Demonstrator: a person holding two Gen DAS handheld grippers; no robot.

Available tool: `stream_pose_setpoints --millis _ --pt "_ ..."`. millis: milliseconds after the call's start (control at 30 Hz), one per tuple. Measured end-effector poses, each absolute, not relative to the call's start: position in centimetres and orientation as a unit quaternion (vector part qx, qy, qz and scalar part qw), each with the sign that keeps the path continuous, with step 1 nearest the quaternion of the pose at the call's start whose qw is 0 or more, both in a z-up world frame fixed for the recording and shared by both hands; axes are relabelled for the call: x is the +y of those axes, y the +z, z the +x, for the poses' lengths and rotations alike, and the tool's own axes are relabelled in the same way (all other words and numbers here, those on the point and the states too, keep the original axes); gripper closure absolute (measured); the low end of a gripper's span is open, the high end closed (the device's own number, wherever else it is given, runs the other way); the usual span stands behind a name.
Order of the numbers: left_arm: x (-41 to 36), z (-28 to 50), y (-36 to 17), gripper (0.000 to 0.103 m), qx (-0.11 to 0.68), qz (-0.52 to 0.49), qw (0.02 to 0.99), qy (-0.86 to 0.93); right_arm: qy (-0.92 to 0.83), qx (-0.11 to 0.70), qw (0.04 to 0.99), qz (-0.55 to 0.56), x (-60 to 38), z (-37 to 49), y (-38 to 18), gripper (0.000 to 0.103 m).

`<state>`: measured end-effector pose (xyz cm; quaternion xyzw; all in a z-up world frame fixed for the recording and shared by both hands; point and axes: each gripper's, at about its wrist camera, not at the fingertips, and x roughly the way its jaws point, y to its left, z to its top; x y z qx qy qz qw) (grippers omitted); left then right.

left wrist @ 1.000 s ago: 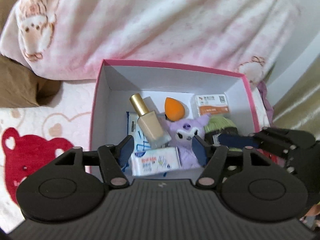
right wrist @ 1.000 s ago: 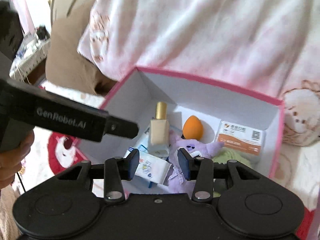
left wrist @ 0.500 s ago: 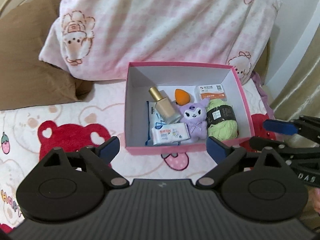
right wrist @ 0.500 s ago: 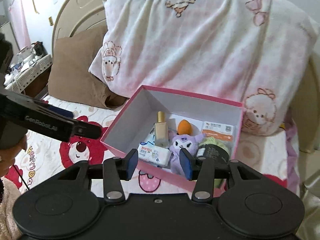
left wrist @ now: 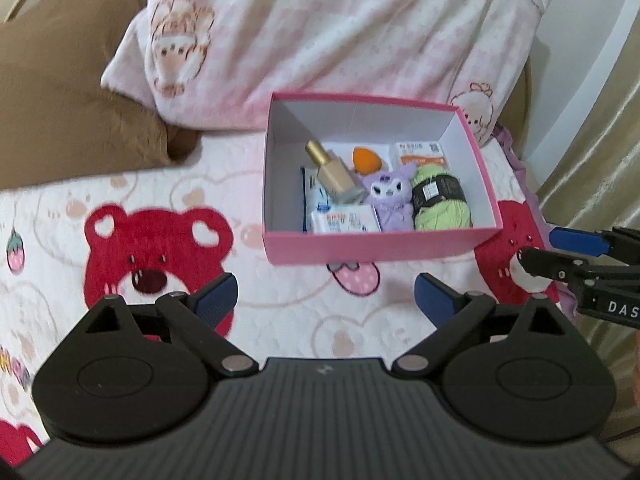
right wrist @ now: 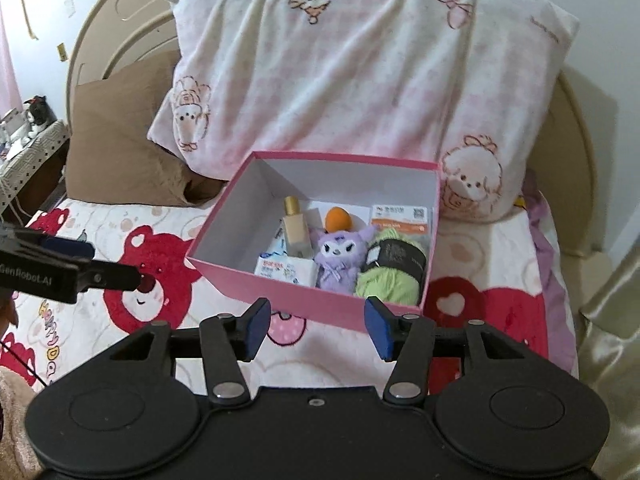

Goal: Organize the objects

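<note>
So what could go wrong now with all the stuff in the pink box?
Maybe three things.
The box sits on a soft blanket, so a push could tip it.
The bottle leans on the packets, so a bump might knock it onto the plush.
Both grippers, left and right, are open, empty and near each other, so they could bump.

Box (right wrist: 280,286) on bed, w/ plush (right wrist: 340,260) inside

"GenRobot.AI" stands on the left gripper (right wrist: 60,268); "DAS" on the right gripper (left wrist: 576,256).
</note>
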<state>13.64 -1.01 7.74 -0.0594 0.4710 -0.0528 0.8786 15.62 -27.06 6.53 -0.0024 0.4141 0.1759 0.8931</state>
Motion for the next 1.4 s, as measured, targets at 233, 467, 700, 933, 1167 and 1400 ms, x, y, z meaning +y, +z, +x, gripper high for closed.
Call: stream_pose_setpoints --millis 233,467,700,933,1167,1400 --pt "-1.6 11.3 7.0 0.007 0.463 -0.049 0.884 -0.044 0.171 0.423 0.889 0.03 -27.6 14.1 6.0 0.042" --pt "-1.8 11.2 6.3 0.003 0.47 -0.036 0.881 -0.04 0.143 0.426 0.893 0.017 -27.5 13.2 5.7 0.038" --pt "-1.9 11.6 4.8 0.002 0.496 -0.038 0.867 -0.037 0.119 0.429 0.895 0.001 -26.8 12.6 5.0 0.028" --pt "-2.1 12.1 4.0 0.002 0.507 -0.019 0.861 -0.027 0.08 0.431 0.899 0.005 -26.7 12.6 4.4 0.013" --pt "-2.2 12.2 3.5 0.002 0.513 -0.016 0.858 -0.028 0.059 0.45 0.891 0.004 -26.5 12.5 3.7 0.013" --pt "-2.2 12.3 3.3 0.002 0.519 -0.016 0.854 -0.042 0.049 0.455 0.889 0.008 -26.2 11.8 3.5 0.013"
